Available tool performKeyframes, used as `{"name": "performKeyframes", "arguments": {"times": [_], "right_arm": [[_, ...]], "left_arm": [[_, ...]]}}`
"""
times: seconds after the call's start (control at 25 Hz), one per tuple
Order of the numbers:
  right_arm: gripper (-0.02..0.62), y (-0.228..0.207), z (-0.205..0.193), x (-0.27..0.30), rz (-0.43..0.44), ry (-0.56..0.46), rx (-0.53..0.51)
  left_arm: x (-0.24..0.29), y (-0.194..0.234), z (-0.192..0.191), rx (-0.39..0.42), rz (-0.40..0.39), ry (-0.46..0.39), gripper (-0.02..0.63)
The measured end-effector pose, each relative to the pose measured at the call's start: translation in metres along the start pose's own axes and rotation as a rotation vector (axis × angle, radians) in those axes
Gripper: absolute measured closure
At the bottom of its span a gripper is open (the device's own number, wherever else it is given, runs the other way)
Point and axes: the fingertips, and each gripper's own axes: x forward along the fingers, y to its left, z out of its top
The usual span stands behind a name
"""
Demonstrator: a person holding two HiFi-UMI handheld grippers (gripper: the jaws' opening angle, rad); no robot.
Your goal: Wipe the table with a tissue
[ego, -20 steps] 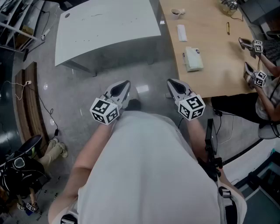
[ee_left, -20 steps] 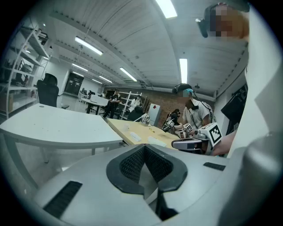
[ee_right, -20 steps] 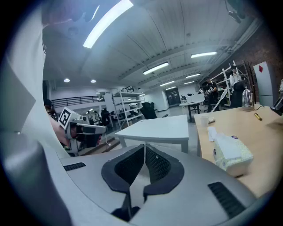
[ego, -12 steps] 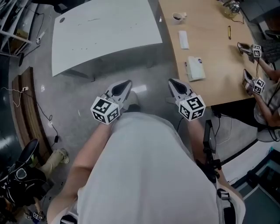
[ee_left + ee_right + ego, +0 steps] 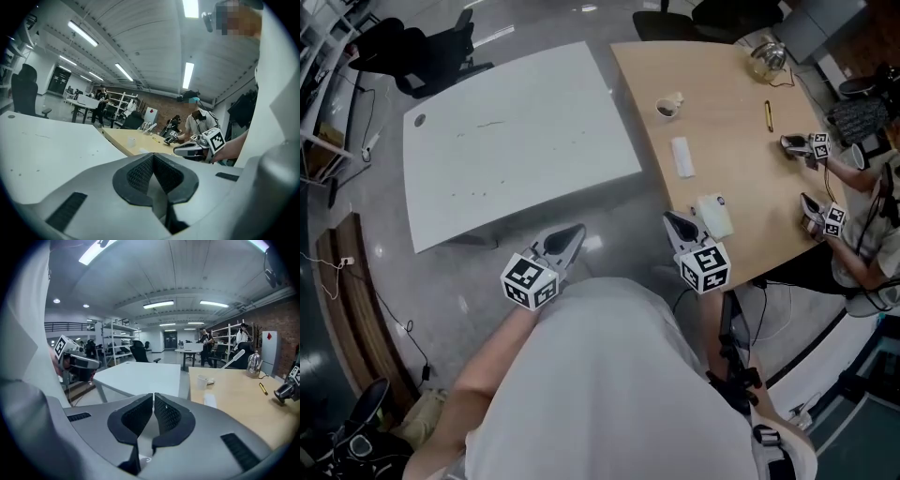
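Wiping is not begun: the left hand-held gripper (image 5: 574,232) and right hand-held gripper (image 5: 673,221) are clenched empty (no tissue held) near the wooden table (image 5: 741,159).

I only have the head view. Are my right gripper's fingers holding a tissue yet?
Observer: No. The right gripper view shows the right gripper shut, fingers touching, nothing between.
Operator: And the left one?
Observer: The left gripper is shut too, and empty.
Operator: What's further off, ahead?
Observer: Shelving racks stand behind the white table.
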Motion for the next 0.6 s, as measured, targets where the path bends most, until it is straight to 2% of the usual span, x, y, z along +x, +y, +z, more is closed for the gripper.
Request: {"name": "performKeyframes", "arguments": {"times": [0.36,0.6], "right_arm": [[0.575,-0.04,0.011,0.044,-0.162,0.121,0.001],[0.575,-0.069,-0.016,0.064,-0.237,0.263,0.048]], "left_arm": [[0.008,0.048,0.015,-0.005,-0.024,-0.001,0.6],[0.017,0.059,0.008,-0.037,-0.027,0.016,0.6]]}}
